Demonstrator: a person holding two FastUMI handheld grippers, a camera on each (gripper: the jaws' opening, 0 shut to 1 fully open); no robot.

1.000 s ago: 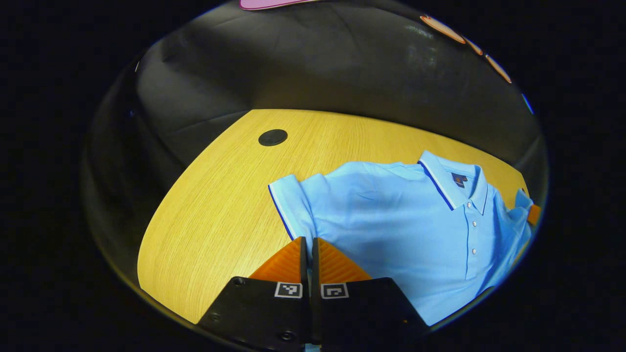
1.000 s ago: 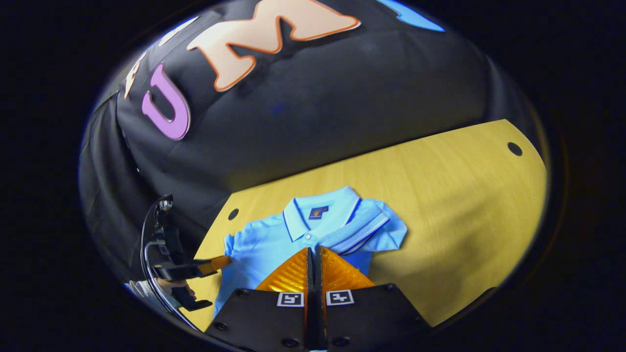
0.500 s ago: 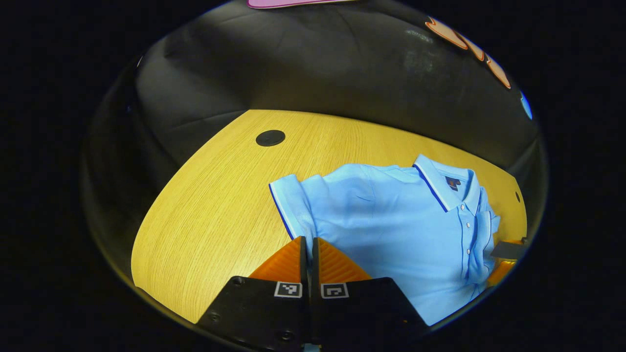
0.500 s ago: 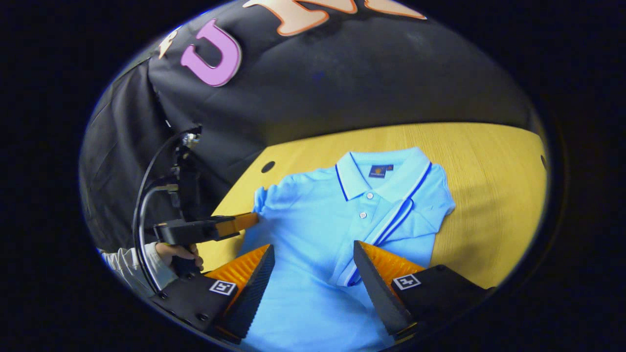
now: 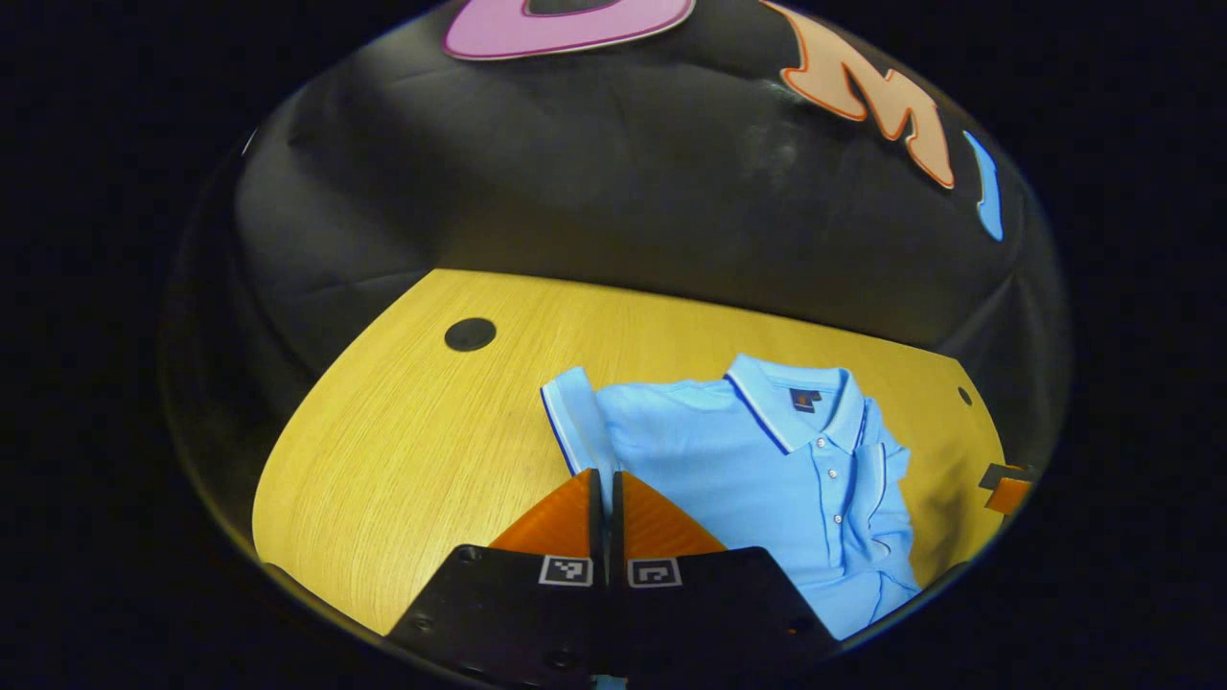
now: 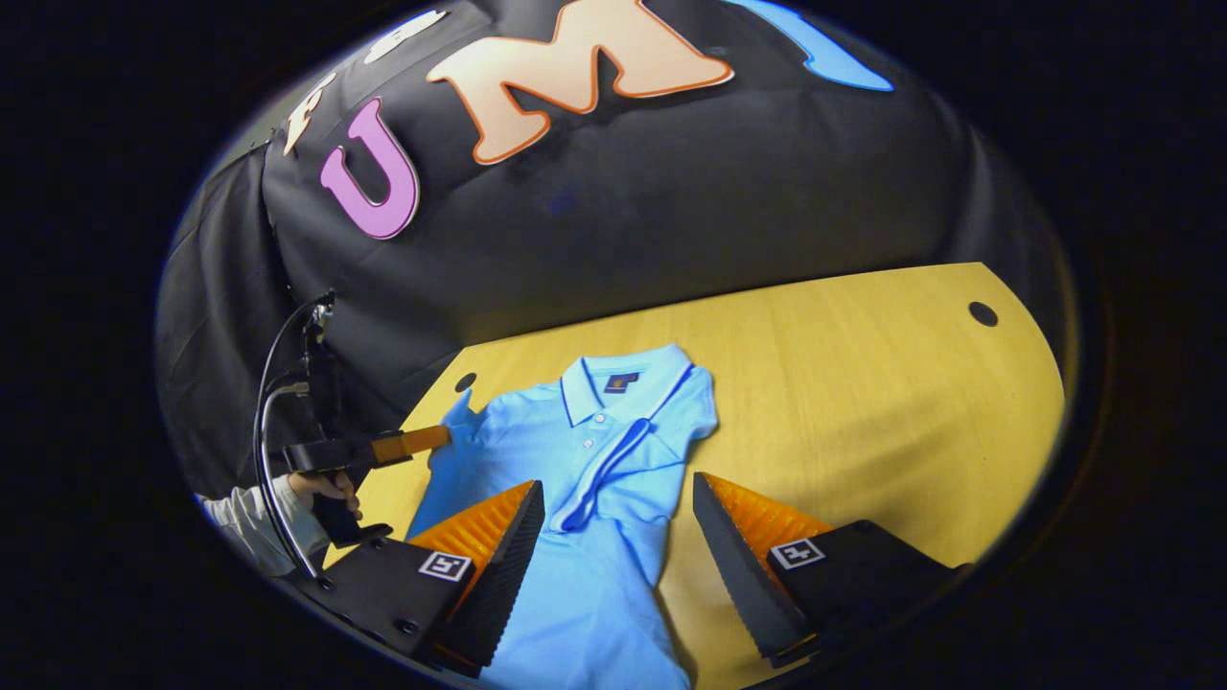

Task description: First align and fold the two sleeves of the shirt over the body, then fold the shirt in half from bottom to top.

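Observation:
A light blue polo shirt (image 5: 767, 470) lies face up on the yellow wooden table (image 5: 403, 460), collar toward the booth wall. My left gripper (image 5: 604, 471) is shut on the edge of one sleeve (image 5: 572, 422), which stands up a little from the table. In the right gripper view that same gripper (image 6: 414, 442) meets the raised sleeve (image 6: 458, 414) at the shirt's (image 6: 575, 575) left side. The other sleeve (image 6: 618, 455) lies folded across the chest. My right gripper (image 6: 615, 484) hangs open above the shirt's lower body, holding nothing, and shows small at the edge (image 5: 1005, 489) of the left gripper view.
Round black grommets sit in the tabletop (image 5: 470, 333), (image 6: 983, 313). A hand (image 6: 321, 487) in a pale sleeve holds the left gripper, with a cable looping above it. Bare table (image 6: 863, 402) spreads to the right of the shirt.
My right gripper opened, let go of its sleeve, which now lies across the chest, and drew back. My left gripper stayed shut and pulled away from the shirt, so the shirt looks smaller.

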